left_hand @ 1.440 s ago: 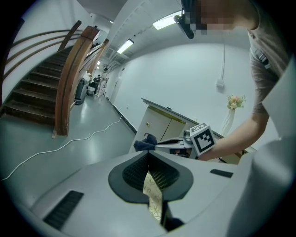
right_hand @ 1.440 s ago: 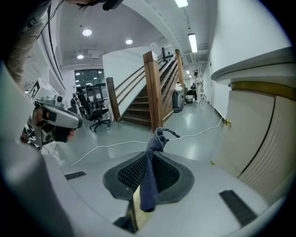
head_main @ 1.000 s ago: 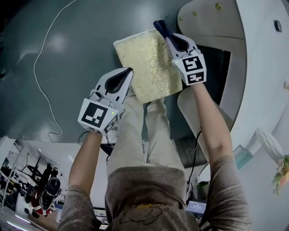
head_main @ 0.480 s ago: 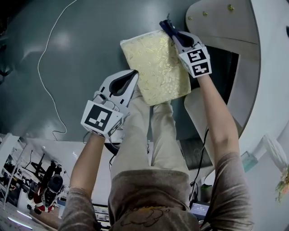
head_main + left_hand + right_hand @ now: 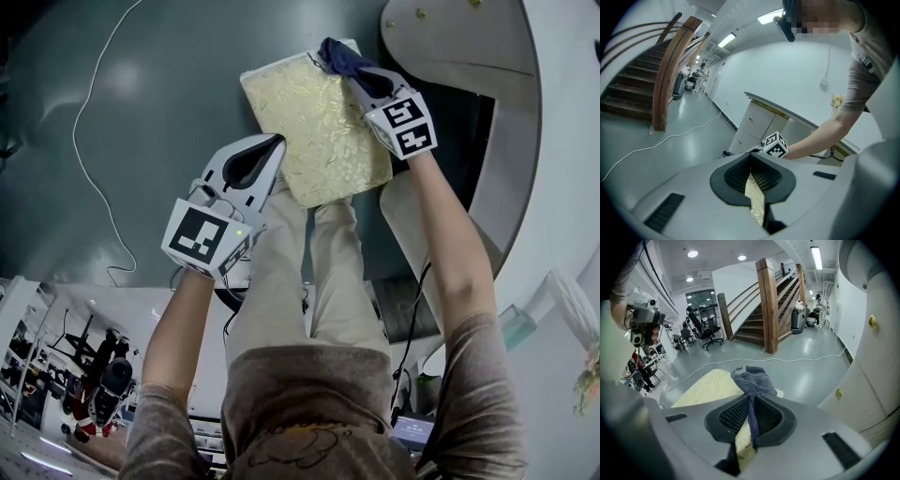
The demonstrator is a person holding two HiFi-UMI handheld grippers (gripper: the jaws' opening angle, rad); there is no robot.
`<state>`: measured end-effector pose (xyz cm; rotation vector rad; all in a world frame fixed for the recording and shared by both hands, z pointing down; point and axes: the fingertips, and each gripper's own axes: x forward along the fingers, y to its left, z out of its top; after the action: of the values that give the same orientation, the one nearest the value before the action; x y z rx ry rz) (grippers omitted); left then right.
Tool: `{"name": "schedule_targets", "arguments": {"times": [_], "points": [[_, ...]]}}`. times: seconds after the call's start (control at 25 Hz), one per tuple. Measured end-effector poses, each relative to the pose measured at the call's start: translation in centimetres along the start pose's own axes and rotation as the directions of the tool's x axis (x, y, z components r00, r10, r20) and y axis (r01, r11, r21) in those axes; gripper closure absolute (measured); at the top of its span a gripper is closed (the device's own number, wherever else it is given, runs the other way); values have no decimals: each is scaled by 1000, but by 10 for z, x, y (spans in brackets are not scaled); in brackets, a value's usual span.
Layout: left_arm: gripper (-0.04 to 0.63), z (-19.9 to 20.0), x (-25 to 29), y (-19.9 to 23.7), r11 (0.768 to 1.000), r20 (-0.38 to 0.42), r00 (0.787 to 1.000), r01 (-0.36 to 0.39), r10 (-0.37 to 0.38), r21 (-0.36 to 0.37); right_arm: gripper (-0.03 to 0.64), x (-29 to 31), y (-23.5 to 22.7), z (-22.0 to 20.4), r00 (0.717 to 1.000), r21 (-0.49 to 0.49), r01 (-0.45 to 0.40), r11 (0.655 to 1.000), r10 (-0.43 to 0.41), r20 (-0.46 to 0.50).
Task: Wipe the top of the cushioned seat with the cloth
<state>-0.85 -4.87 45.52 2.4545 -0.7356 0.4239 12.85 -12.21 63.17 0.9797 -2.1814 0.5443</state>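
Evidently the left gripper (image 5: 270, 150) pinches the seat (image 5: 319, 122) at its near-left edge to steady it, while the right gripper (image 5: 345, 67) clamps the cloth (image 5: 335, 53) at the far-right corner for wiping.

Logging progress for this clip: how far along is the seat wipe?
Done: the right gripper clamps the cloth, and the left gripper clamps the seat by its edge. In hand: the cloth is at the far corner. Left: the rest of the top; nothing shows what's wiped.

Left gripper (image 5: 751, 158) closed, fingers (image 5: 733, 176) meeting at tips; cream patterned seat (image 5: 755, 199) below; marker cube (image 5: 775, 144) beyond.
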Motion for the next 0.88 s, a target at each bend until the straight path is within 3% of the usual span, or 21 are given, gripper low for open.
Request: {"name": "schedule_targets", "arguments": {"times": [0.88], "points": [[578,-9,8,-41,999,2,999,47,-47,16,572,-71,70,-107,995,109,-10,994,22,-102]]}}
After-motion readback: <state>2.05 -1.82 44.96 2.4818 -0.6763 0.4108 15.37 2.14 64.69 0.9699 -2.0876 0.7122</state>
